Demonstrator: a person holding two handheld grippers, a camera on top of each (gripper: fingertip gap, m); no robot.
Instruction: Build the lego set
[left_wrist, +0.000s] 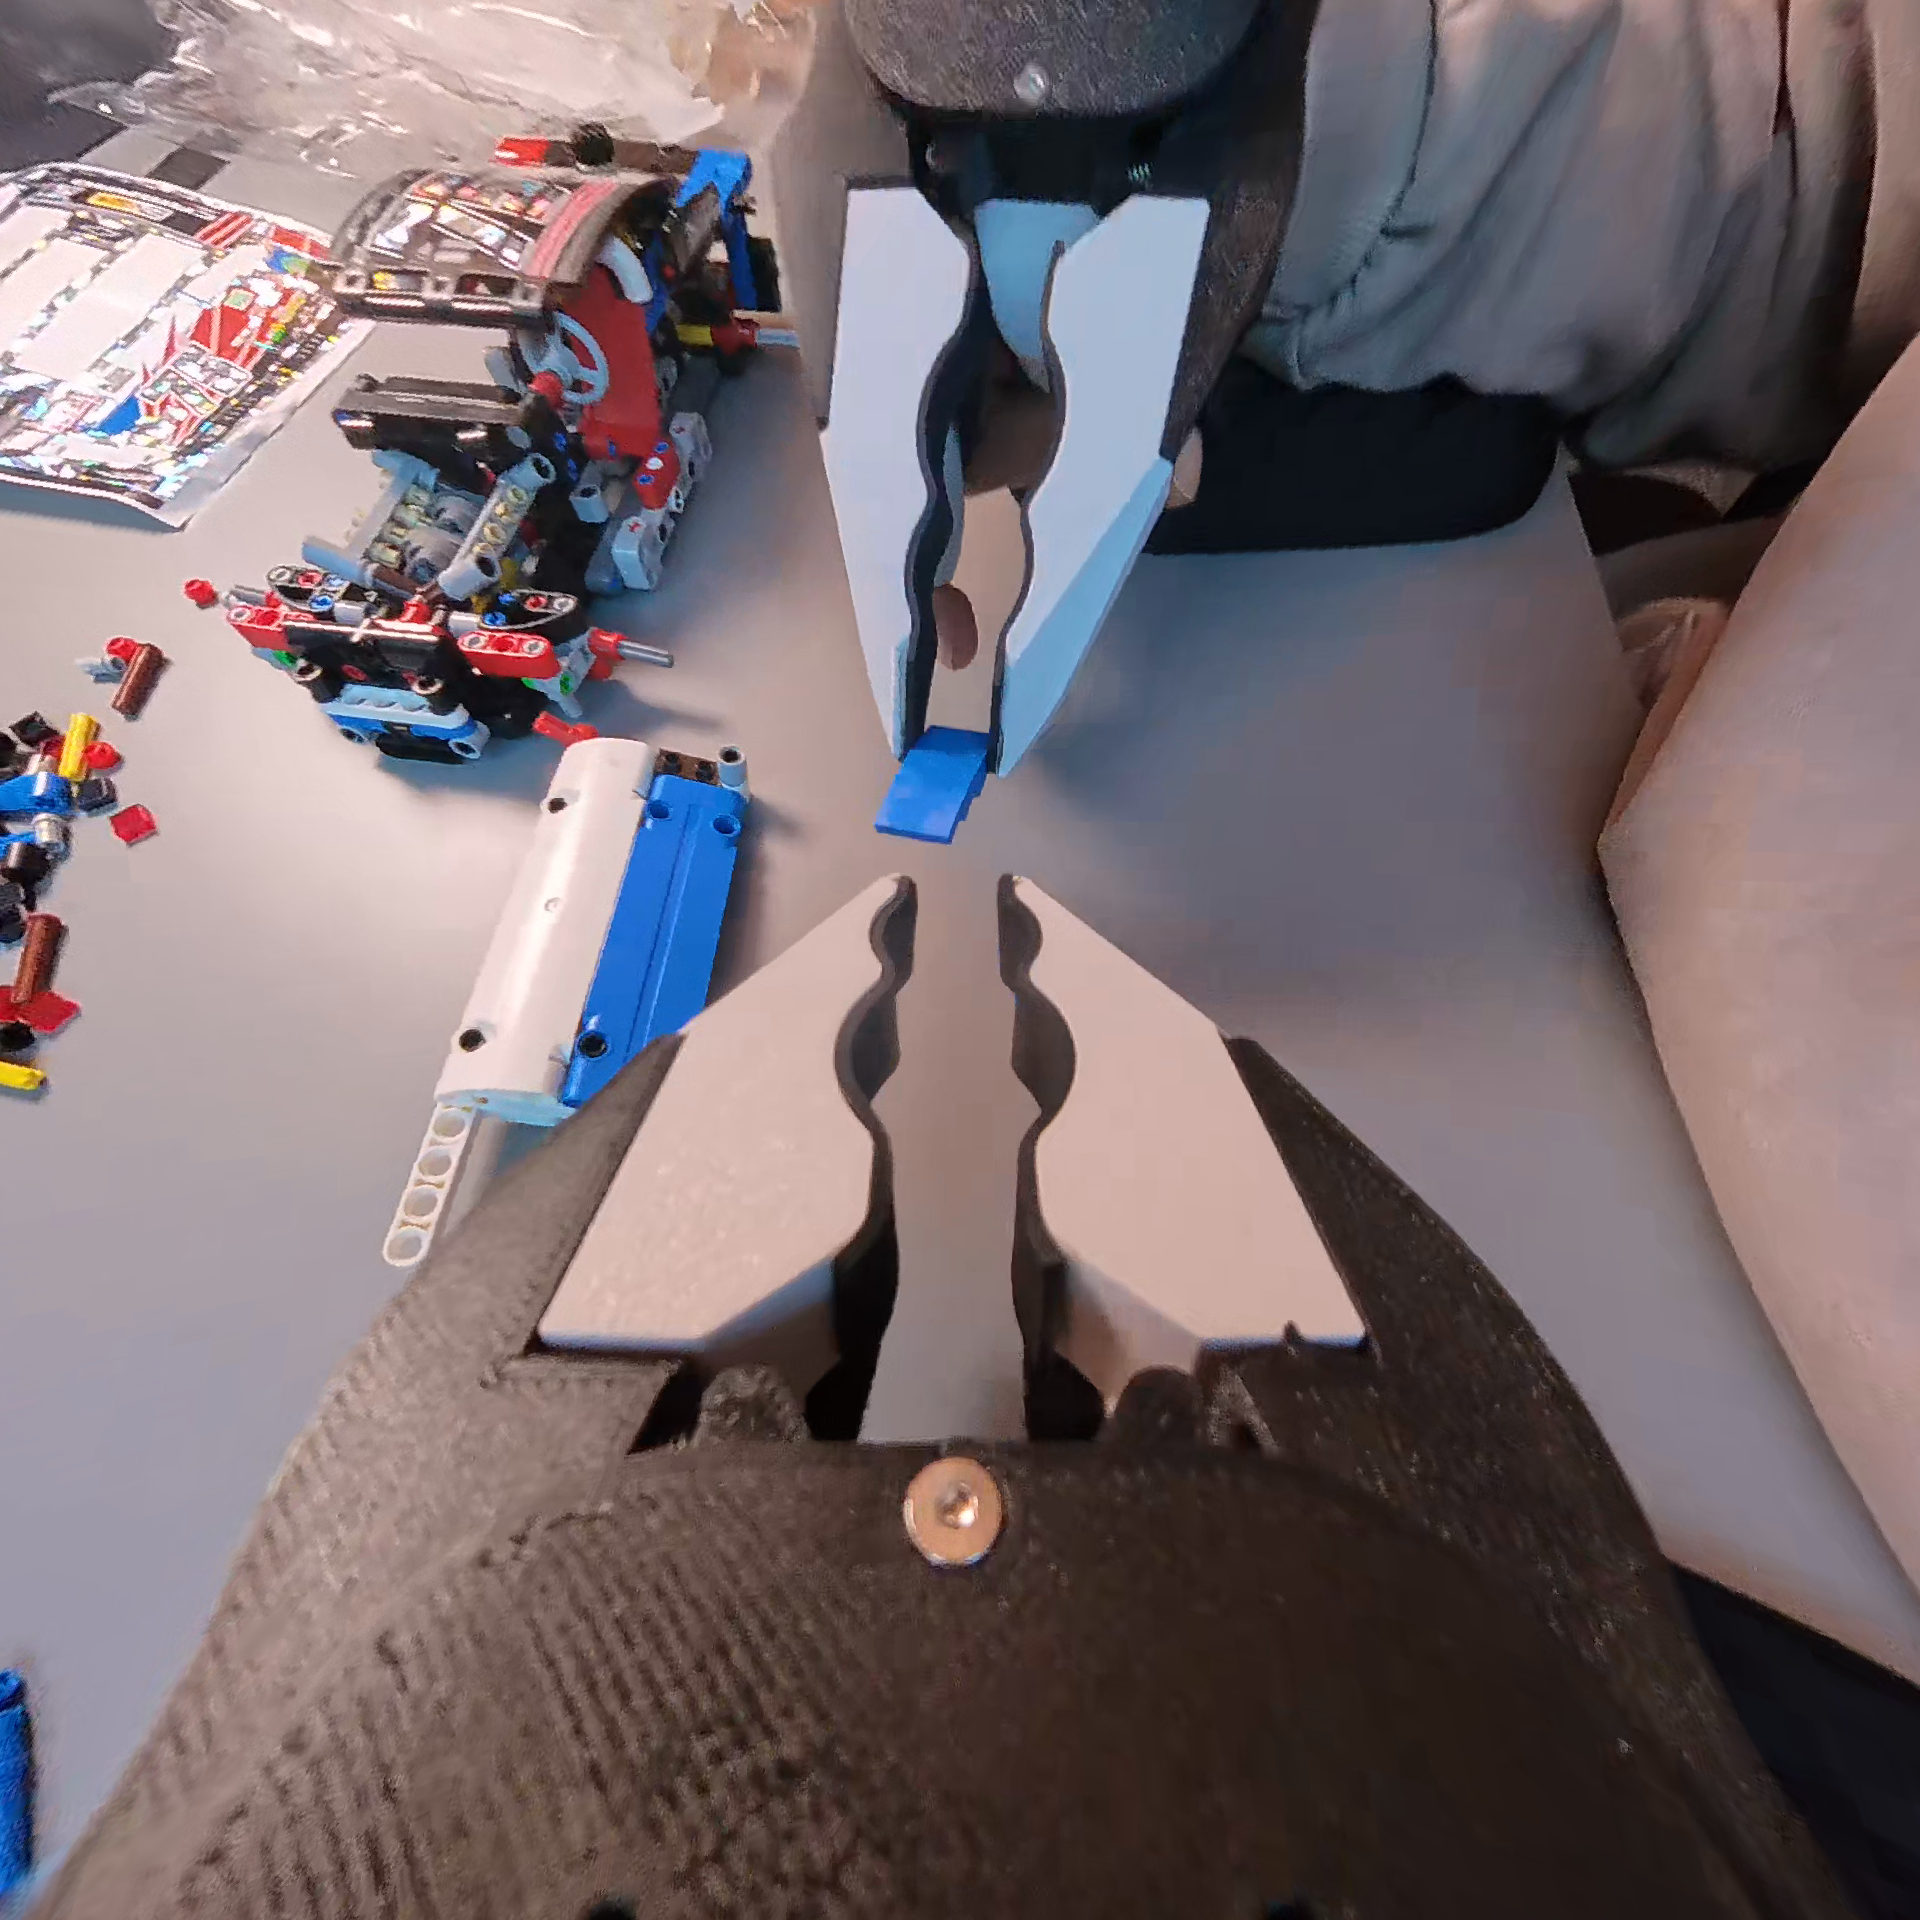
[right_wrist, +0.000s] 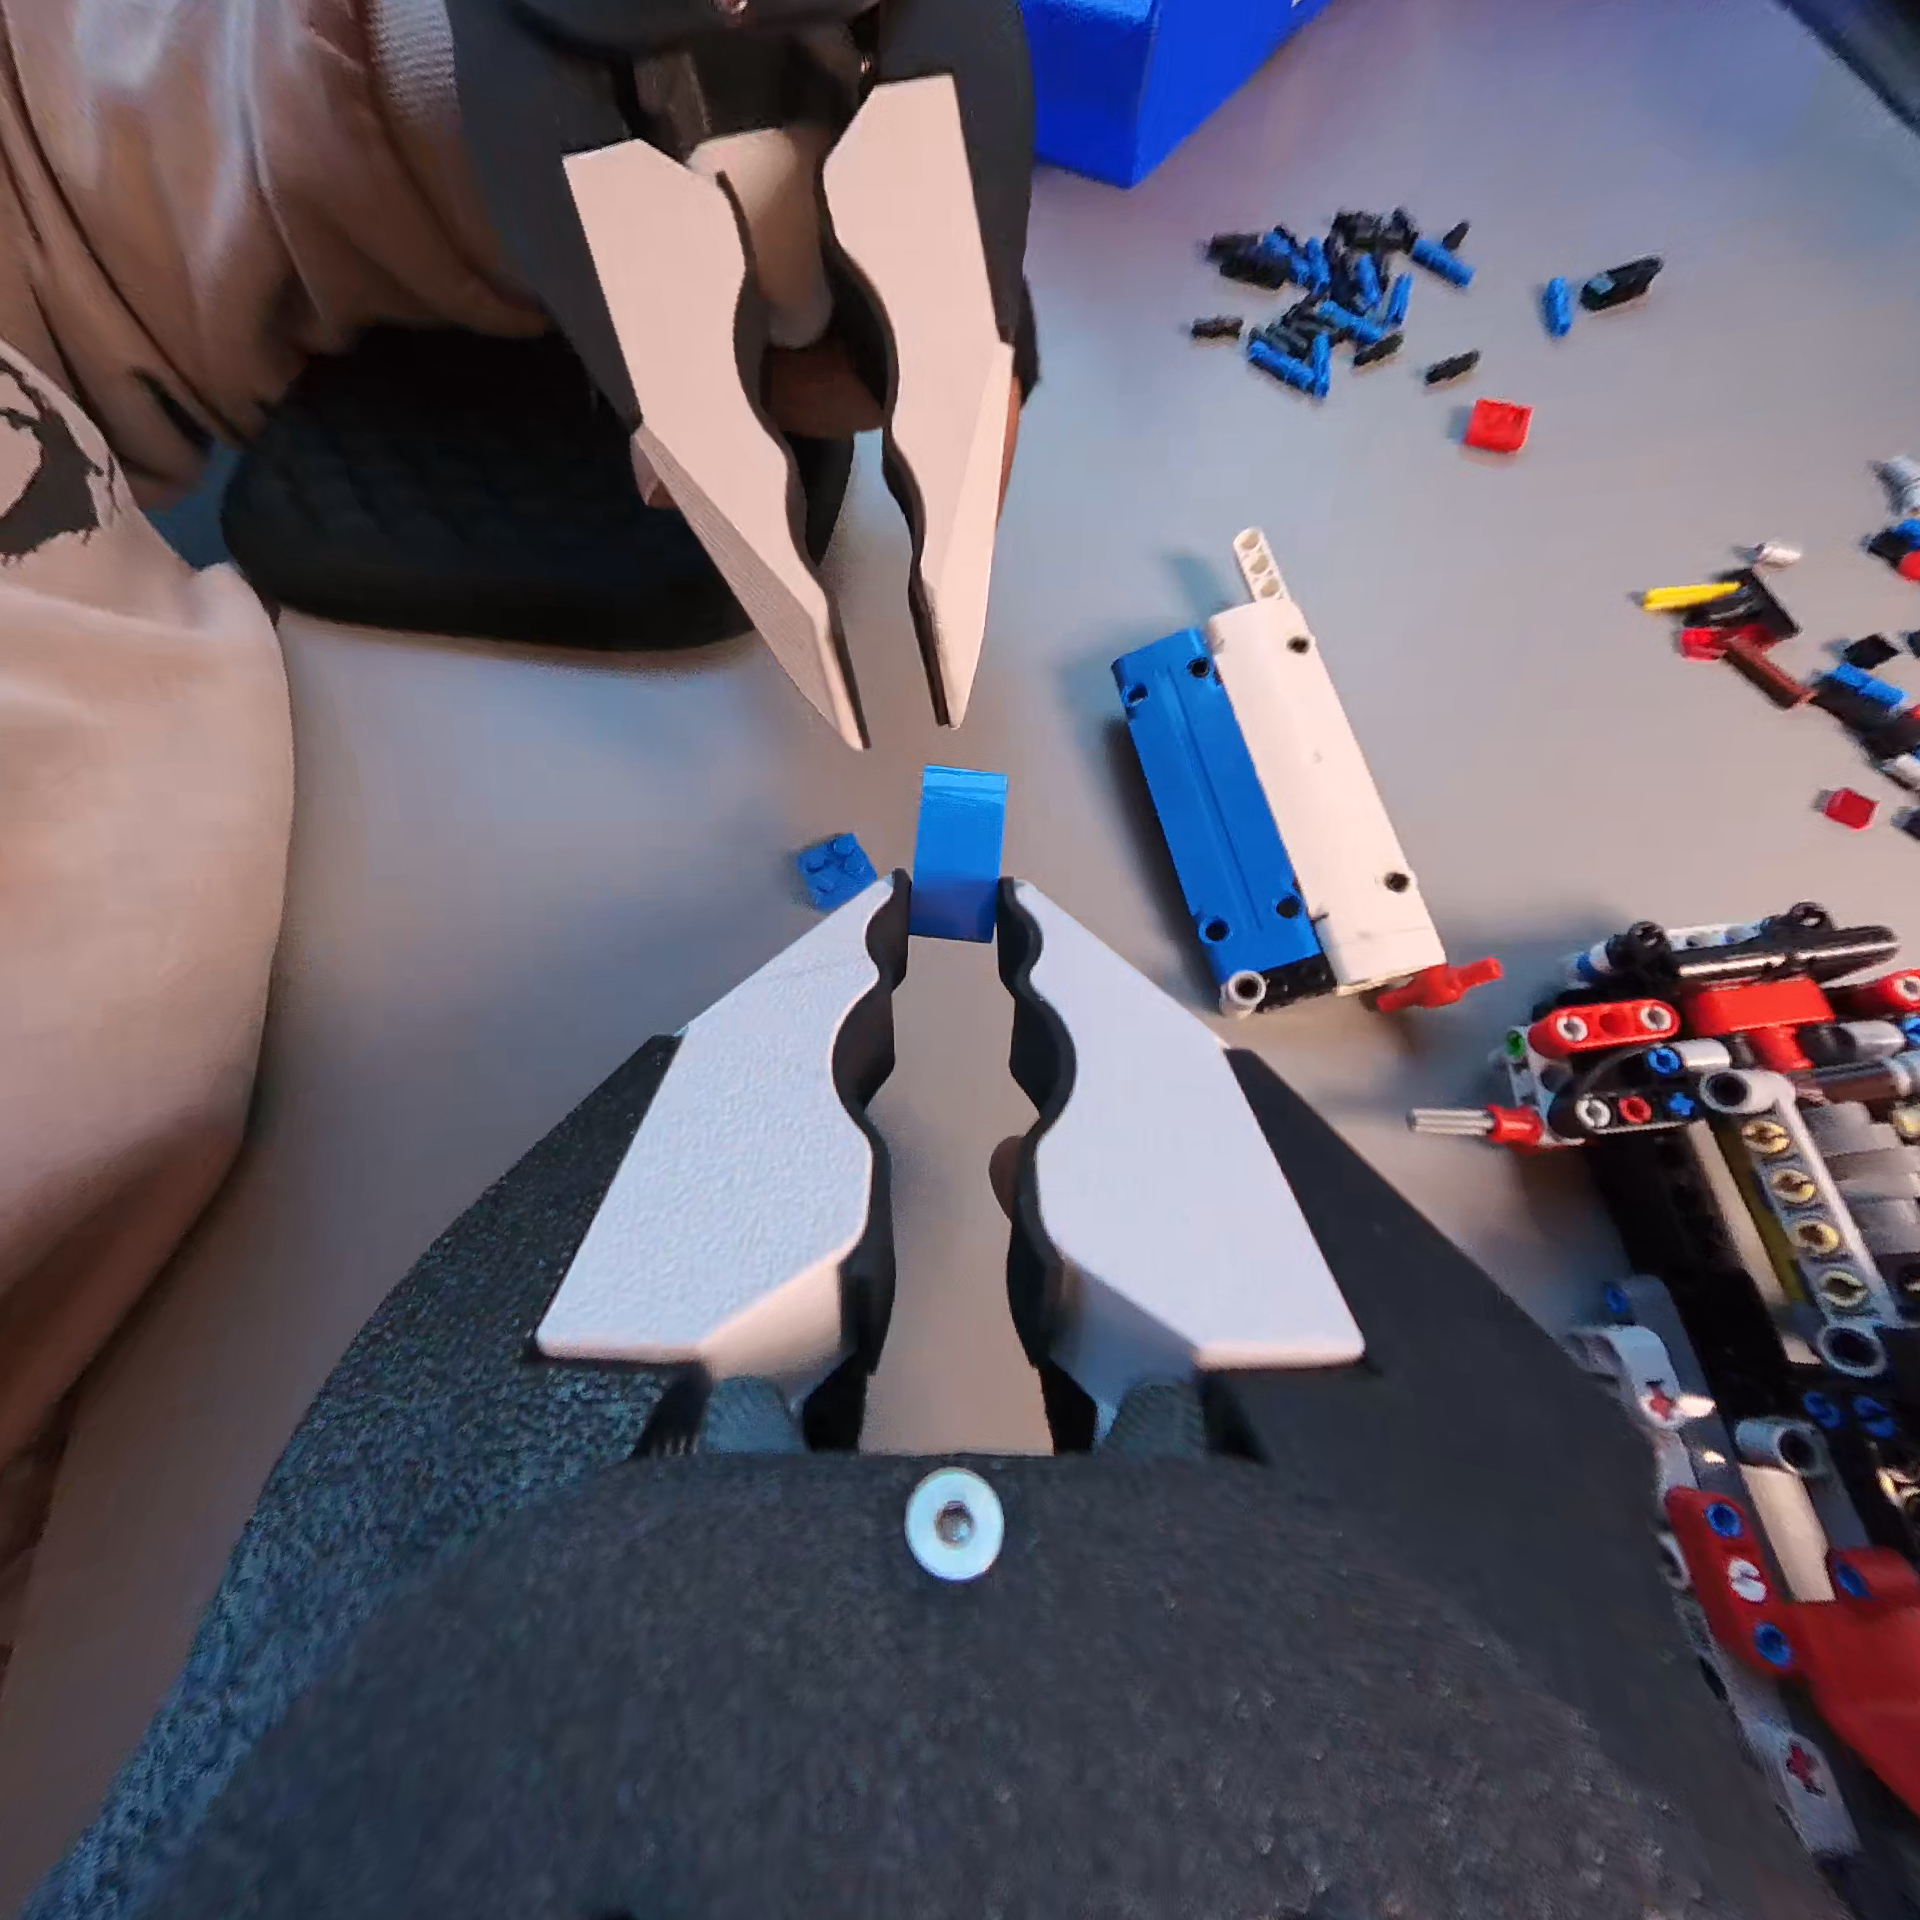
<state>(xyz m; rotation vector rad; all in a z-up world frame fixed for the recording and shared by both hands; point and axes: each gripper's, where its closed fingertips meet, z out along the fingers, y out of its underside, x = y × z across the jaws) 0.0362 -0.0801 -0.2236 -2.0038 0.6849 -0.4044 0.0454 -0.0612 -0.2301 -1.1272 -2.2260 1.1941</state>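
My right gripper is shut on a small blue lego slope piece, holding it by one end just above the grey table. In the left wrist view the right gripper comes in from the far side with the blue piece sticking out of its tips. My left gripper is open and empty, tips facing the blue piece a short gap away; it also shows in the right wrist view. A blue and white panel assembly lies flat beside them.
A partly built red, black and grey lego car stands nearby. A small blue plate lies by my right fingertips. Loose small parts, a sticker sheet, a blue box and a person's sleeve are also in view. My two grippers' fingertips are within a few centimetres of each other. Between my left fingertips and the small blue plate there is roughly 4 cm.
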